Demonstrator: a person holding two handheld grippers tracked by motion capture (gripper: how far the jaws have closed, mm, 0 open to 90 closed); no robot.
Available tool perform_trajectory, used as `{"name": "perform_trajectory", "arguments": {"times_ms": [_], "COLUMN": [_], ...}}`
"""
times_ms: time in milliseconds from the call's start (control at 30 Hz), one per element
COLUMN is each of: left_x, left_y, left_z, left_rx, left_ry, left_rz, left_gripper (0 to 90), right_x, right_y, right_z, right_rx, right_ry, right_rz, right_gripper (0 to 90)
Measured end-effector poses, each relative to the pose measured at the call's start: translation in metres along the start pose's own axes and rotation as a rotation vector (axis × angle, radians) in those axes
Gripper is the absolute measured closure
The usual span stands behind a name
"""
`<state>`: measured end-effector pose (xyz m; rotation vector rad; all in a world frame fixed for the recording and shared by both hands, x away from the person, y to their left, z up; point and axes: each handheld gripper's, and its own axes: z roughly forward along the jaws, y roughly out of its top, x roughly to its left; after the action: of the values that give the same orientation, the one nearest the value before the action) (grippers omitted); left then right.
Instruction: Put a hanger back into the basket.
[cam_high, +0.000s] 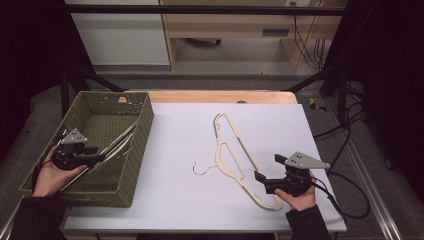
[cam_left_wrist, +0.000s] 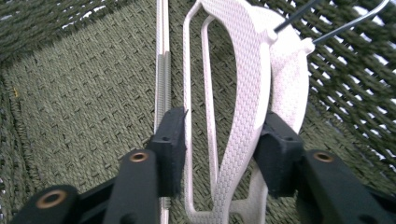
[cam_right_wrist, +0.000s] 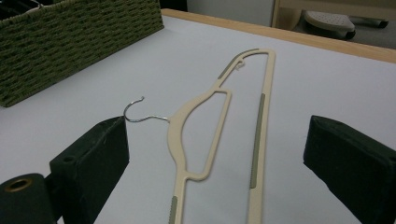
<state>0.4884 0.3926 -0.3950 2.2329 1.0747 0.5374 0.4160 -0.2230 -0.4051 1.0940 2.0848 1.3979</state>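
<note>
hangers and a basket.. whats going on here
A person is putting clothes hangers into a green woven basket at the table's left. The left gripper is down inside it, jaws astride a white hanger without clearly pinching it. The right gripper waits open on the table, jaws either side of a cream hanger lying flat there.

Wooden table with a pale lavender-white top sheet (cam_high: 180, 190); bare wood strip along far edge. On it: dark green woven rectangular basket (cam_high: 141, 142) at left, overhanging the edge; cream plastic clothes hanger (cam_high: 235, 160) with metal hook lies flat, right of centre.
</note>
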Motion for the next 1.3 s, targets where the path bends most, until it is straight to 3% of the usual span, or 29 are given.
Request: {"name": "perform_trajectory", "arguments": {"times_ms": [200, 300, 467, 533, 600, 767, 833, 867, 967, 1067, 1300], "left_x": [-0.003, -0.004, -0.006, -0.008, -0.01, -0.022, -0.03, -0.035, -0.052, -0.072, -0.114], "left_y": [0.004, 0.005, 0.01, 0.013, 0.014, 0.023, 0.028, 0.031, 0.041, 0.051, 0.069], "left_z": [-0.007, -0.013, -0.024, -0.031, -0.033, -0.049, -0.054, -0.056, -0.058, -0.057, -0.037], "left_rx": [-0.022, -0.062, -0.106, -0.158, -0.178, -0.338, -0.398, -0.423, -0.469, -0.496, -0.538], "left_ry": [0.001, -0.014, 0.001, 0.01, 0.016, 0.022, 0.018, 0.013, -0.002, -0.02, -0.102], "left_rz": [0.019, 0.012, 0.013, 0.006, -0.002, -0.06, -0.084, -0.087, -0.076, -0.053, -0.042], "left_gripper": [50.3, 49.2, 49.7, 49.5, 49.3, 41.2, 37.1, 30.6, 25.2, 12.1, 11.5], "right_x": [0.0, 0.0, 0.0, 0.0, 0.0, 0.0, 0.0, 0.001, 0.001, 0.0, 0.001], "right_y": [0.001, 0.001, 0.001, 0.001, 0.001, 0.002, 0.003, 0.003, 0.003, 0.004, 0.003], "right_z": [0.0, -0.001, -0.001, -0.001, -0.002, -0.003, -0.003, -0.004, -0.003, -0.004, -0.003], "right_rx": [-0.001, -0.004, -0.003, -0.006, -0.006, -0.012, -0.015, -0.017, -0.023, -0.029, -0.035], "right_ry": [0.001, 0.002, 0.004, 0.004, 0.004, 0.007, 0.007, 0.008, 0.015, 0.032, 0.042], "right_rz": [-0.002, 0.0, -0.004, -0.006, -0.004, -0.002, -0.001, -0.001, -0.004, 0.006, 0.022], "right_gripper": [7.2, 7.2, 7.2, 7.2, 7.2, 7.1, 6.9, 6.9, 6.3, 7.0, 5.9]}}
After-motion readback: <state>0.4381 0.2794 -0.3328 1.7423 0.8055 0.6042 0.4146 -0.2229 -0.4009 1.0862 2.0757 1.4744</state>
